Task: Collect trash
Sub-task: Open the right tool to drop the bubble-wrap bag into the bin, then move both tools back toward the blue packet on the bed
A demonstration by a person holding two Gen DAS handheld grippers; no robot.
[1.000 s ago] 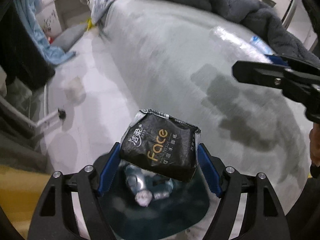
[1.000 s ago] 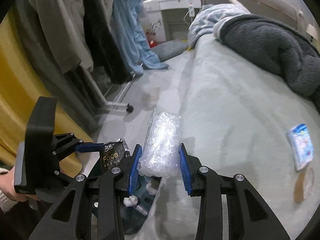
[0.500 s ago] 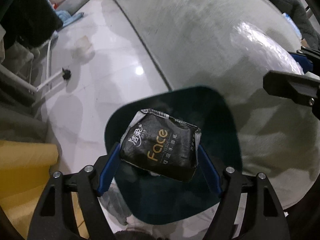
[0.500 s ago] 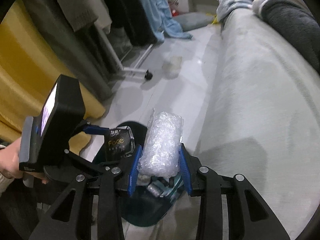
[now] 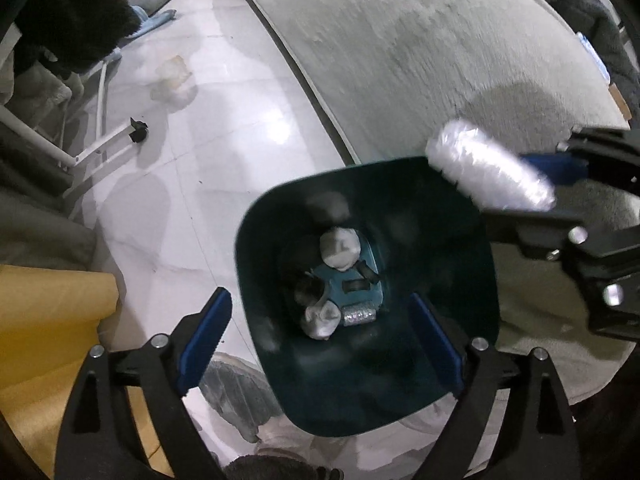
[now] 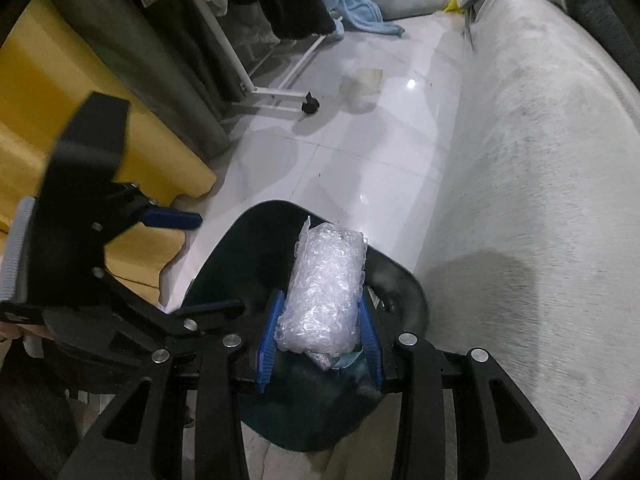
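Note:
A dark teal bin (image 5: 272, 240) stands on the floor against the bed. At its bottom lie white crumpled tissues (image 5: 340, 248) and a small silvery piece (image 5: 358, 314). My left gripper (image 5: 319, 298) points down over the bin; its jaws are opening, with nothing between them. My right gripper (image 6: 321, 300) is shut on a roll of bubble wrap (image 6: 328, 280) and holds it over the bin's (image 6: 240, 248) rim. The left wrist view shows the bubble wrap (image 5: 488, 172) entering from the right. In the right wrist view, the left gripper (image 6: 200, 262) hangs at the left.
The bed's grey cover (image 6: 540, 160) fills the right side. On the white tiled floor (image 5: 192, 184) lies a clear plastic cup (image 5: 172, 76), near a white clothes rack foot with a black caster (image 6: 310, 106). A yellow cloth (image 6: 60, 112) hangs at the left.
The left gripper has opened and the black Face tissue pack is gone from between its fingers. Both grippers have sunk toward the bin, and the right one still holds the bubble wrap.

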